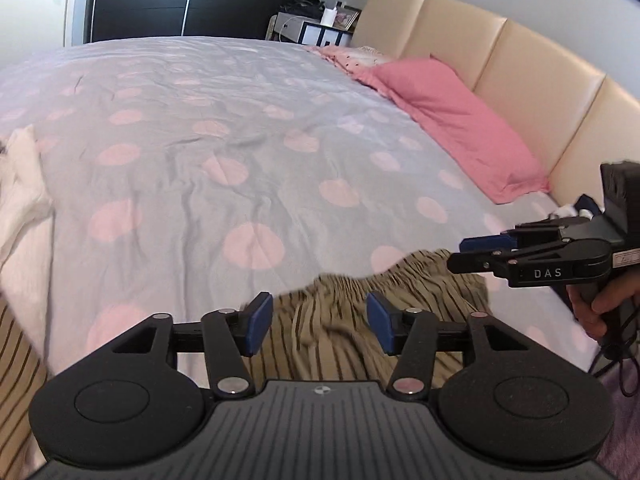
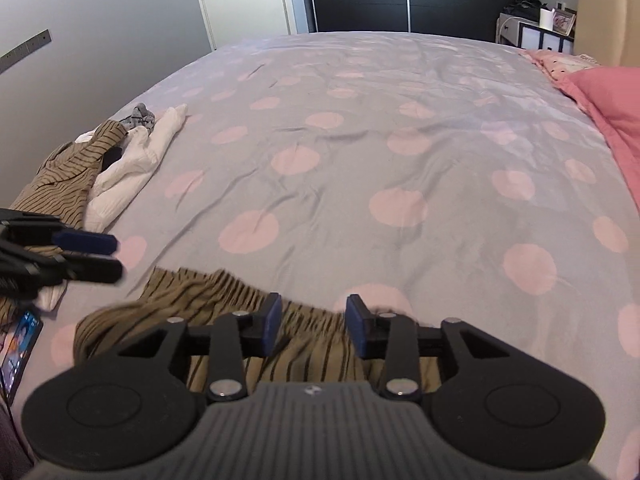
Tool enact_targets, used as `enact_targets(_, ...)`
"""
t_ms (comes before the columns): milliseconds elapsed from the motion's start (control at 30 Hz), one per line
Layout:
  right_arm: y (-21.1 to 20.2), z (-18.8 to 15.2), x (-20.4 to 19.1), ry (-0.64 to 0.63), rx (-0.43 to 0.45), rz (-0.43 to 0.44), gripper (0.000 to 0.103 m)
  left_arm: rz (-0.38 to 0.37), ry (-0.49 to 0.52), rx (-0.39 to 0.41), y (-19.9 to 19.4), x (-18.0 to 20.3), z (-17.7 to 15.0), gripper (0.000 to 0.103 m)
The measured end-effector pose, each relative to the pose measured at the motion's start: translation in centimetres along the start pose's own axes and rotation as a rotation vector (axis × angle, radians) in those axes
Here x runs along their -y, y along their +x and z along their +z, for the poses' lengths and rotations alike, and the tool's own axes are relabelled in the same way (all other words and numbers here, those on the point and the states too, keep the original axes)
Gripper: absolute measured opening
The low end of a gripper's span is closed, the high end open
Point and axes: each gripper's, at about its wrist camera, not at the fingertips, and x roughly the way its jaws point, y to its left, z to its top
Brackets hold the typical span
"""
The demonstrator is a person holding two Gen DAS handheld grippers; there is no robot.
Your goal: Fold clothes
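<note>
Striped garment [image 2: 224, 292], soft and limp on the bed [image 2: 360, 140]; both grippers [image 1: 318, 322] [image 2: 312, 322] gape wide, best pinching its gathered waistband.

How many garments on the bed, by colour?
Tan striped: 2, the tan striped garment by the grippers and the tan striped piece in the pile
White: 1, the white garment
Grey: 1, the small grey item
Total: 4
</note>
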Motion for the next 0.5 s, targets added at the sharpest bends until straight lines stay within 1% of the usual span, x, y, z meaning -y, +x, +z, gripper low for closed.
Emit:
enact_targets(100, -1.8, -1.8, -0.6, 0.007, 0.002, 0.015, 0.049, -0.018, 0.032, -0.003, -1.9, -0.1, -2.2, 0.053)
enact_targets(133, -2.4, -2.5, -0.7, 0.002, 0.001, 0.020, 0.050, -0.027, 0.044, -0.005, -2.5, -0.1, -3.0, 0.056)
enact_targets(167, -2.9, -3.2, -0.9, -0.004, -0.001, 0.023, 0.052, -0.038, 0.058, -0.009, -3.0, 0.1, -3.9, 0.058)
enact_targets(200, -3.4, -3.9, -0.8, -0.004, -0.001, 0.026, 0.056, -0.045, 0.074, -0.012, -3.3, 0.3, -4.8, 0.060)
enact_targets(267, -4.3, -5.4, -0.6, 0.005, 0.000, 0.031, 0.060, -0.043, 0.116, -0.011, -3.6, 0.9, -6.6, 0.061)
enact_targets(333, -5.1, -6.7, 0.1, 0.041, -0.001, 0.033, 0.061, -0.035, 0.163, -0.006, -3.7, 1.7, -8.2, 0.061)
enact_targets(433, -6.1, -8.3, 1.1, 0.136, 0.004, 0.042, 0.061, -0.033, 0.224, 0.013, -3.0, 2.7, -9.4, 0.061)
enact_targets(500, -6.5, -9.3, 1.7, 0.202, 0.006, 0.056, 0.061, -0.037, 0.230, 0.022, -2.0, 3.0, -9.8, 0.061)
